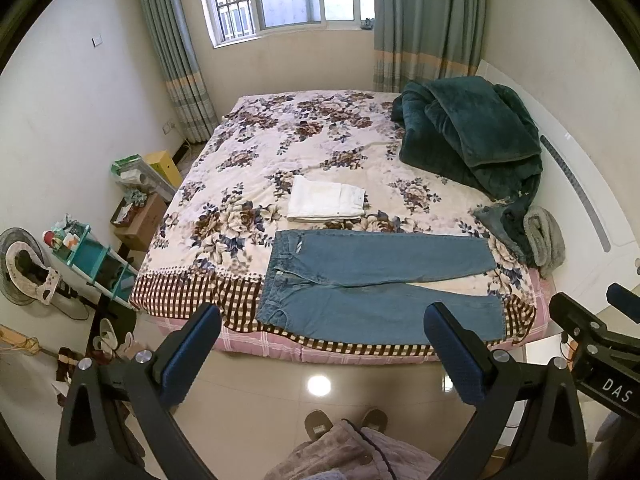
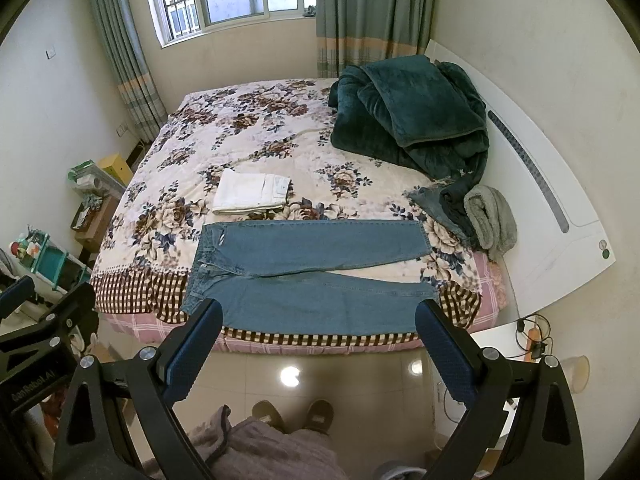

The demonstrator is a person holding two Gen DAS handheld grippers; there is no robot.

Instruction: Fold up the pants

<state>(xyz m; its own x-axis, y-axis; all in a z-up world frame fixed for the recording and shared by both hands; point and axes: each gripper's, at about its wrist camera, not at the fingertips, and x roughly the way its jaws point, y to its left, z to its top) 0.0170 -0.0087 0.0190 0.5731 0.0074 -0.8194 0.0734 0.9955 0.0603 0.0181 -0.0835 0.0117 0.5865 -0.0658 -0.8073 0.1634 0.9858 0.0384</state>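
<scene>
At the near edge of the floral-quilted bed (image 1: 280, 136), the flat blue denim jeans (image 1: 376, 280) overhang, so with your left gripper (image 1: 320, 344) and right gripper (image 2: 318, 340) both spread and empty, a one-sided pull could drag them floorward.

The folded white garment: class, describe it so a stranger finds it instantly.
Start at the floral bed. Just beyond the spread blue jeans lies the folded white garment. It is the only pale, neatly squared item, unlike the heaped green blanket.

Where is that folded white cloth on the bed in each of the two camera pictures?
Left wrist view: the folded white cloth lies mid-frame, just beyond the jeans.
Right wrist view: it sits left of centre, again just beyond the jeans' waistband end.
Shared landmark: the dark green blanket, upper right.
</scene>
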